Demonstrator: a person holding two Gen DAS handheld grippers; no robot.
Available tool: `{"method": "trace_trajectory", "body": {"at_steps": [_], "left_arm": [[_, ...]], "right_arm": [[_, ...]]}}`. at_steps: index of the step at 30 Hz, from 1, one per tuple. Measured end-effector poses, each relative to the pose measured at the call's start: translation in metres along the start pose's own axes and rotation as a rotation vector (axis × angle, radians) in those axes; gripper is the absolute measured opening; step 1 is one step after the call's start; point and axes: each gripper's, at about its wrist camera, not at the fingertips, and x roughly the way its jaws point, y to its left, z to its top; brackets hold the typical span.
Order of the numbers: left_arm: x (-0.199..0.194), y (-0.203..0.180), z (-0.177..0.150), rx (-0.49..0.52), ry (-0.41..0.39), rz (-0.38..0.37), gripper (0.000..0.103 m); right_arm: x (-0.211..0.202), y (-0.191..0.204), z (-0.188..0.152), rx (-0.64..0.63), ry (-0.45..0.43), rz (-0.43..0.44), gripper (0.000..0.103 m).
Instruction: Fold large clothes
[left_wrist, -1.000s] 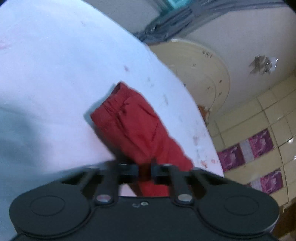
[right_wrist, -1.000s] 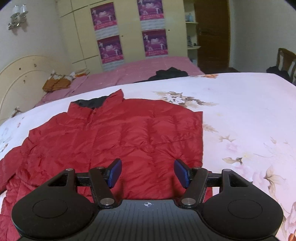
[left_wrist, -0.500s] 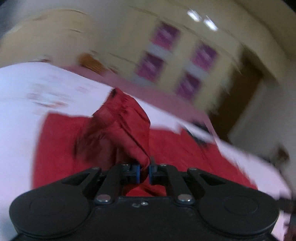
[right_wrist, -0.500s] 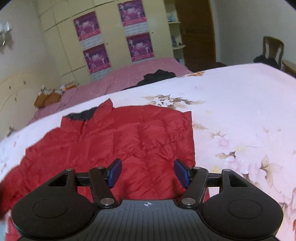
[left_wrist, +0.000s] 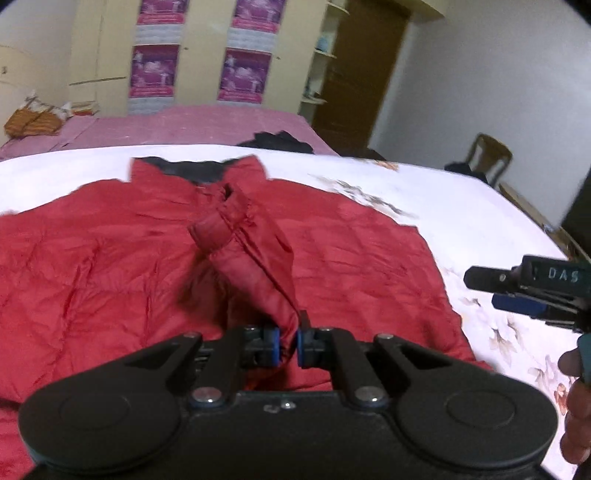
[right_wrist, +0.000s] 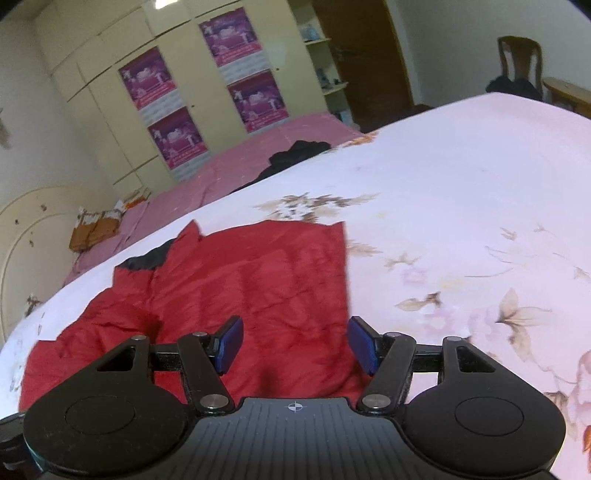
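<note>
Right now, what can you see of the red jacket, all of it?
The red jacket is puffy, quilted and slightly shiny, with a dark lining at its raised collar. It lies spread flat on the floral bedspread. One sleeve is lifted across the body, cuff pointing toward the collar, pinched in the shut left gripper. The right gripper is open above the jacket's lower part, holding nothing.

— We get soft, dim indoor light, and fisheye bending at our edges with dark corners.
— Our left view is motion-smeared; the right is sharper, the wall washed pale.
</note>
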Motion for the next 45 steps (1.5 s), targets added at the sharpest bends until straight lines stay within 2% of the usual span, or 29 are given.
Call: {"method": "trace_trajectory", "body": {"at_steps": [4,6,7,8,10,11,13,15,17,19,21,25,26,27,28,29,34,36,39,40,42,45], "left_arm": [[0.019,-0.014,0.005,0.044,0.019,-0.002,0.008],[0.024,-0.024,0.006,0.072,0.039,-0.011,0.011],[0.025,-0.03,0.005,0.076,0.053,-0.026,0.027],[0.028,-0.033,0.004,0.077,0.066,-0.064,0.049],[0.025,-0.04,-0.001,0.094,0.064,-0.12,0.072],[0.022,-0.042,-0.003,0.107,0.057,-0.127,0.074],[0.009,-0.039,-0.005,0.112,0.031,-0.13,0.072],[-0.013,-0.018,-0.008,0.075,-0.028,-0.097,0.063],[-0.034,0.016,-0.01,0.008,-0.072,-0.02,0.056],[-0.055,0.06,-0.014,-0.058,-0.123,0.097,0.056],[-0.066,0.101,-0.018,-0.102,-0.122,0.196,0.055],[-0.072,0.158,-0.023,-0.158,-0.1,0.279,0.054],[-0.069,0.166,-0.025,-0.162,-0.09,0.279,0.054],[-0.065,0.173,-0.026,-0.171,-0.076,0.264,0.054],[-0.059,0.174,-0.028,-0.173,-0.061,0.26,0.052],[-0.056,0.174,-0.028,-0.166,-0.051,0.254,0.052],[-0.046,0.162,-0.025,-0.116,-0.056,0.205,0.052],[-0.039,0.159,-0.029,-0.098,-0.026,0.216,0.052],[-0.032,0.159,-0.033,-0.067,-0.012,0.224,0.054],[-0.033,0.16,-0.032,-0.06,-0.007,0.225,0.054],[-0.042,0.159,-0.026,-0.055,-0.011,0.223,0.052],[-0.059,0.163,-0.016,-0.037,-0.1,0.212,0.057]], "right_arm": [[-0.004,-0.021,0.006,0.024,0.001,-0.007,0.063],[-0.006,-0.031,0.009,0.037,0.002,0.001,0.063],[-0.008,-0.035,0.01,0.046,0.003,0.008,0.063],[-0.009,-0.038,0.012,0.053,0.002,0.011,0.063],[-0.011,-0.043,0.014,0.068,-0.003,0.021,0.063],[-0.012,-0.044,0.016,0.076,-0.004,0.033,0.063],[-0.011,-0.043,0.019,0.079,-0.001,0.059,0.063],[-0.008,-0.038,0.02,0.067,0.014,0.092,0.063],[0.001,-0.031,0.018,0.056,0.048,0.13,0.063],[0.014,-0.024,0.013,0.059,0.091,0.169,0.063],[0.03,-0.017,0.007,0.059,0.146,0.183,0.063],[0.054,-0.006,-0.005,0.075,0.213,0.213,0.063],[0.056,-0.002,-0.006,0.063,0.213,0.214,0.063],[0.058,0.001,-0.008,0.046,0.21,0.208,0.058],[0.059,0.005,-0.008,0.026,0.206,0.209,0.019],[0.058,0.008,-0.007,0.01,0.205,0.209,0.012],[0.025,0.02,0.005,-0.113,0.063,0.174,0.009],[0.026,0.024,0.0,-0.169,0.071,0.137,0.009],[0.061,0.021,-0.018,-0.174,0.189,0.06,0.009],[0.066,0.02,-0.022,-0.167,0.195,0.052,0.009],[0.061,0.026,-0.023,-0.18,0.179,0.022,0.009],[0.035,0.031,-0.02,-0.17,0.07,-0.009,0.013]]}}
